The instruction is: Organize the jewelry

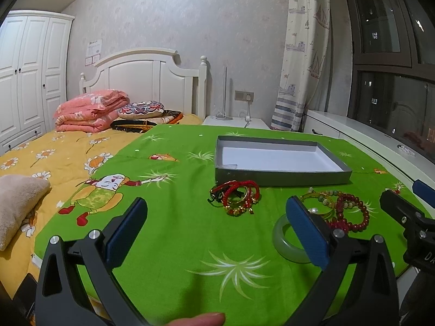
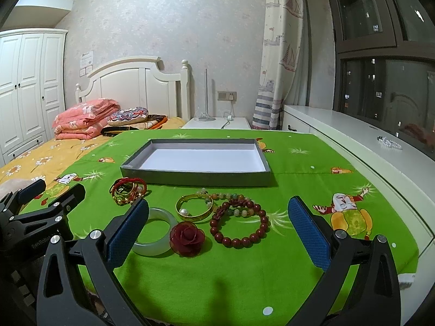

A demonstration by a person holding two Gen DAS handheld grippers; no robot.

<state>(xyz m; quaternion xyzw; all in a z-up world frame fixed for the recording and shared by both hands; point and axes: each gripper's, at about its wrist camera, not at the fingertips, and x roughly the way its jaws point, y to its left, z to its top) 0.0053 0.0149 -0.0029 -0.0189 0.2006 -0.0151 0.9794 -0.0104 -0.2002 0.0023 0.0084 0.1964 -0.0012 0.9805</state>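
Observation:
A shallow grey box (image 1: 280, 176) (image 2: 195, 176) with a white inside lies open and holds nothing on the green cloth. In front of it lie a tangle of red cord bracelets (image 1: 236, 197) (image 2: 127, 190), a gold bangle with a pearl (image 2: 194, 210), a pale jade bangle (image 2: 155, 232) (image 1: 288, 240), a dark red bead bracelet (image 2: 239, 224) (image 1: 352, 213), a mixed-colour bead strand (image 2: 231, 198) and a dark red fabric rose (image 2: 187, 236). My left gripper (image 1: 217, 212) hangs open near the cords. My right gripper (image 2: 217, 212) hangs open over the rose and beads. Nothing is held.
The green cloth (image 2: 244, 271) covers the foot of a bed with a yellow flowered sheet (image 1: 54, 152). Folded pink quilts (image 1: 89, 114) sit by the headboard. A white window ledge (image 2: 353, 141) with a pale bead strand (image 2: 390, 143) runs along the right. A fingertip (image 1: 201, 320) shows at the bottom.

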